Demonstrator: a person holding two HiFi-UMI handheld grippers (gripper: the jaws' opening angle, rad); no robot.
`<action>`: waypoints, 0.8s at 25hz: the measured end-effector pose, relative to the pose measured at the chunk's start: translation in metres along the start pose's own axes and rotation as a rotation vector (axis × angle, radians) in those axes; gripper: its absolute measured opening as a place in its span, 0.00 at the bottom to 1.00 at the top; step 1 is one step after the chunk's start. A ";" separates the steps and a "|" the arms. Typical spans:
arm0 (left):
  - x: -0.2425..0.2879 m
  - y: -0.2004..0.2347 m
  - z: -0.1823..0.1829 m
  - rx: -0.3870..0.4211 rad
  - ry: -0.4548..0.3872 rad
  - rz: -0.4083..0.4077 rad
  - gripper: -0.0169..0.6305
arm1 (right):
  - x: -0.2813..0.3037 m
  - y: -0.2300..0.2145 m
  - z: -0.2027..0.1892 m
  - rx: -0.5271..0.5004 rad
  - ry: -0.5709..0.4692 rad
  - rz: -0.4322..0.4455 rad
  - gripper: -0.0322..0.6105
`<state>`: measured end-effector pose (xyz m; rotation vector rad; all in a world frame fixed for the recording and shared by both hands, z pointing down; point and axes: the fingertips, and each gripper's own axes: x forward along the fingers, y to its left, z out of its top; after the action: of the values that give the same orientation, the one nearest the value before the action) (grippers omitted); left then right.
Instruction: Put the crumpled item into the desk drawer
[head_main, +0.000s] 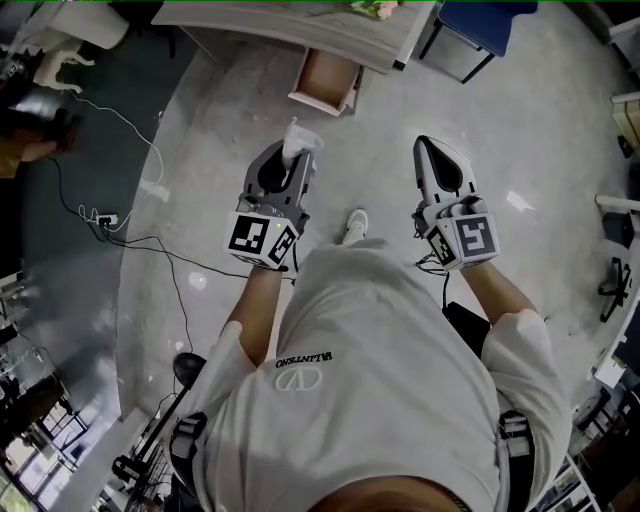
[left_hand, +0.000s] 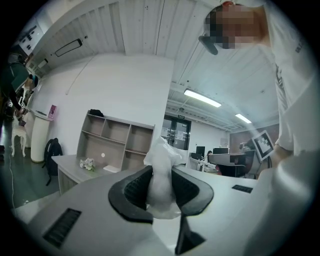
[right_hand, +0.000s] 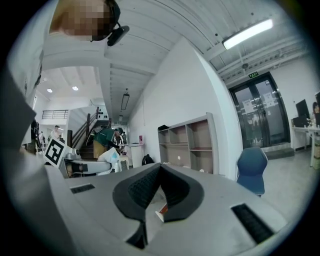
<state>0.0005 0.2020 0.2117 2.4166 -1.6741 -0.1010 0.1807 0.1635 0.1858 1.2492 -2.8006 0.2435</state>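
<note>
A crumpled white item (head_main: 296, 137) sticks up from between the jaws of my left gripper (head_main: 293, 153), which is shut on it and held in the air in front of the person. In the left gripper view the same white wad (left_hand: 161, 172) fills the gap between the dark pads. My right gripper (head_main: 423, 142) is level with it to the right, its jaws closed tip to tip with nothing held, as the right gripper view (right_hand: 160, 168) confirms. Ahead, the desk (head_main: 290, 28) has a drawer (head_main: 325, 80) pulled open, at some distance from both grippers.
A blue chair (head_main: 470, 40) stands to the right of the desk. Cables and a power strip (head_main: 108, 219) lie on the grey floor at the left. An open shelf unit (left_hand: 117, 140) stands behind the desk (left_hand: 75, 167), which carries small flowers.
</note>
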 end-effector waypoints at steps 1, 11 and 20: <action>0.005 0.002 -0.001 -0.004 0.000 0.006 0.16 | 0.005 -0.003 -0.002 0.001 0.005 0.007 0.05; 0.038 0.022 -0.011 -0.033 0.013 0.022 0.16 | 0.046 -0.003 -0.024 0.027 0.065 0.051 0.05; 0.082 0.069 -0.021 -0.042 0.057 -0.034 0.16 | 0.106 -0.007 -0.042 0.040 0.105 0.010 0.05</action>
<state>-0.0303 0.1051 0.2512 2.3946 -1.5903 -0.0715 0.1154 0.0886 0.2414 1.1945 -2.7266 0.3566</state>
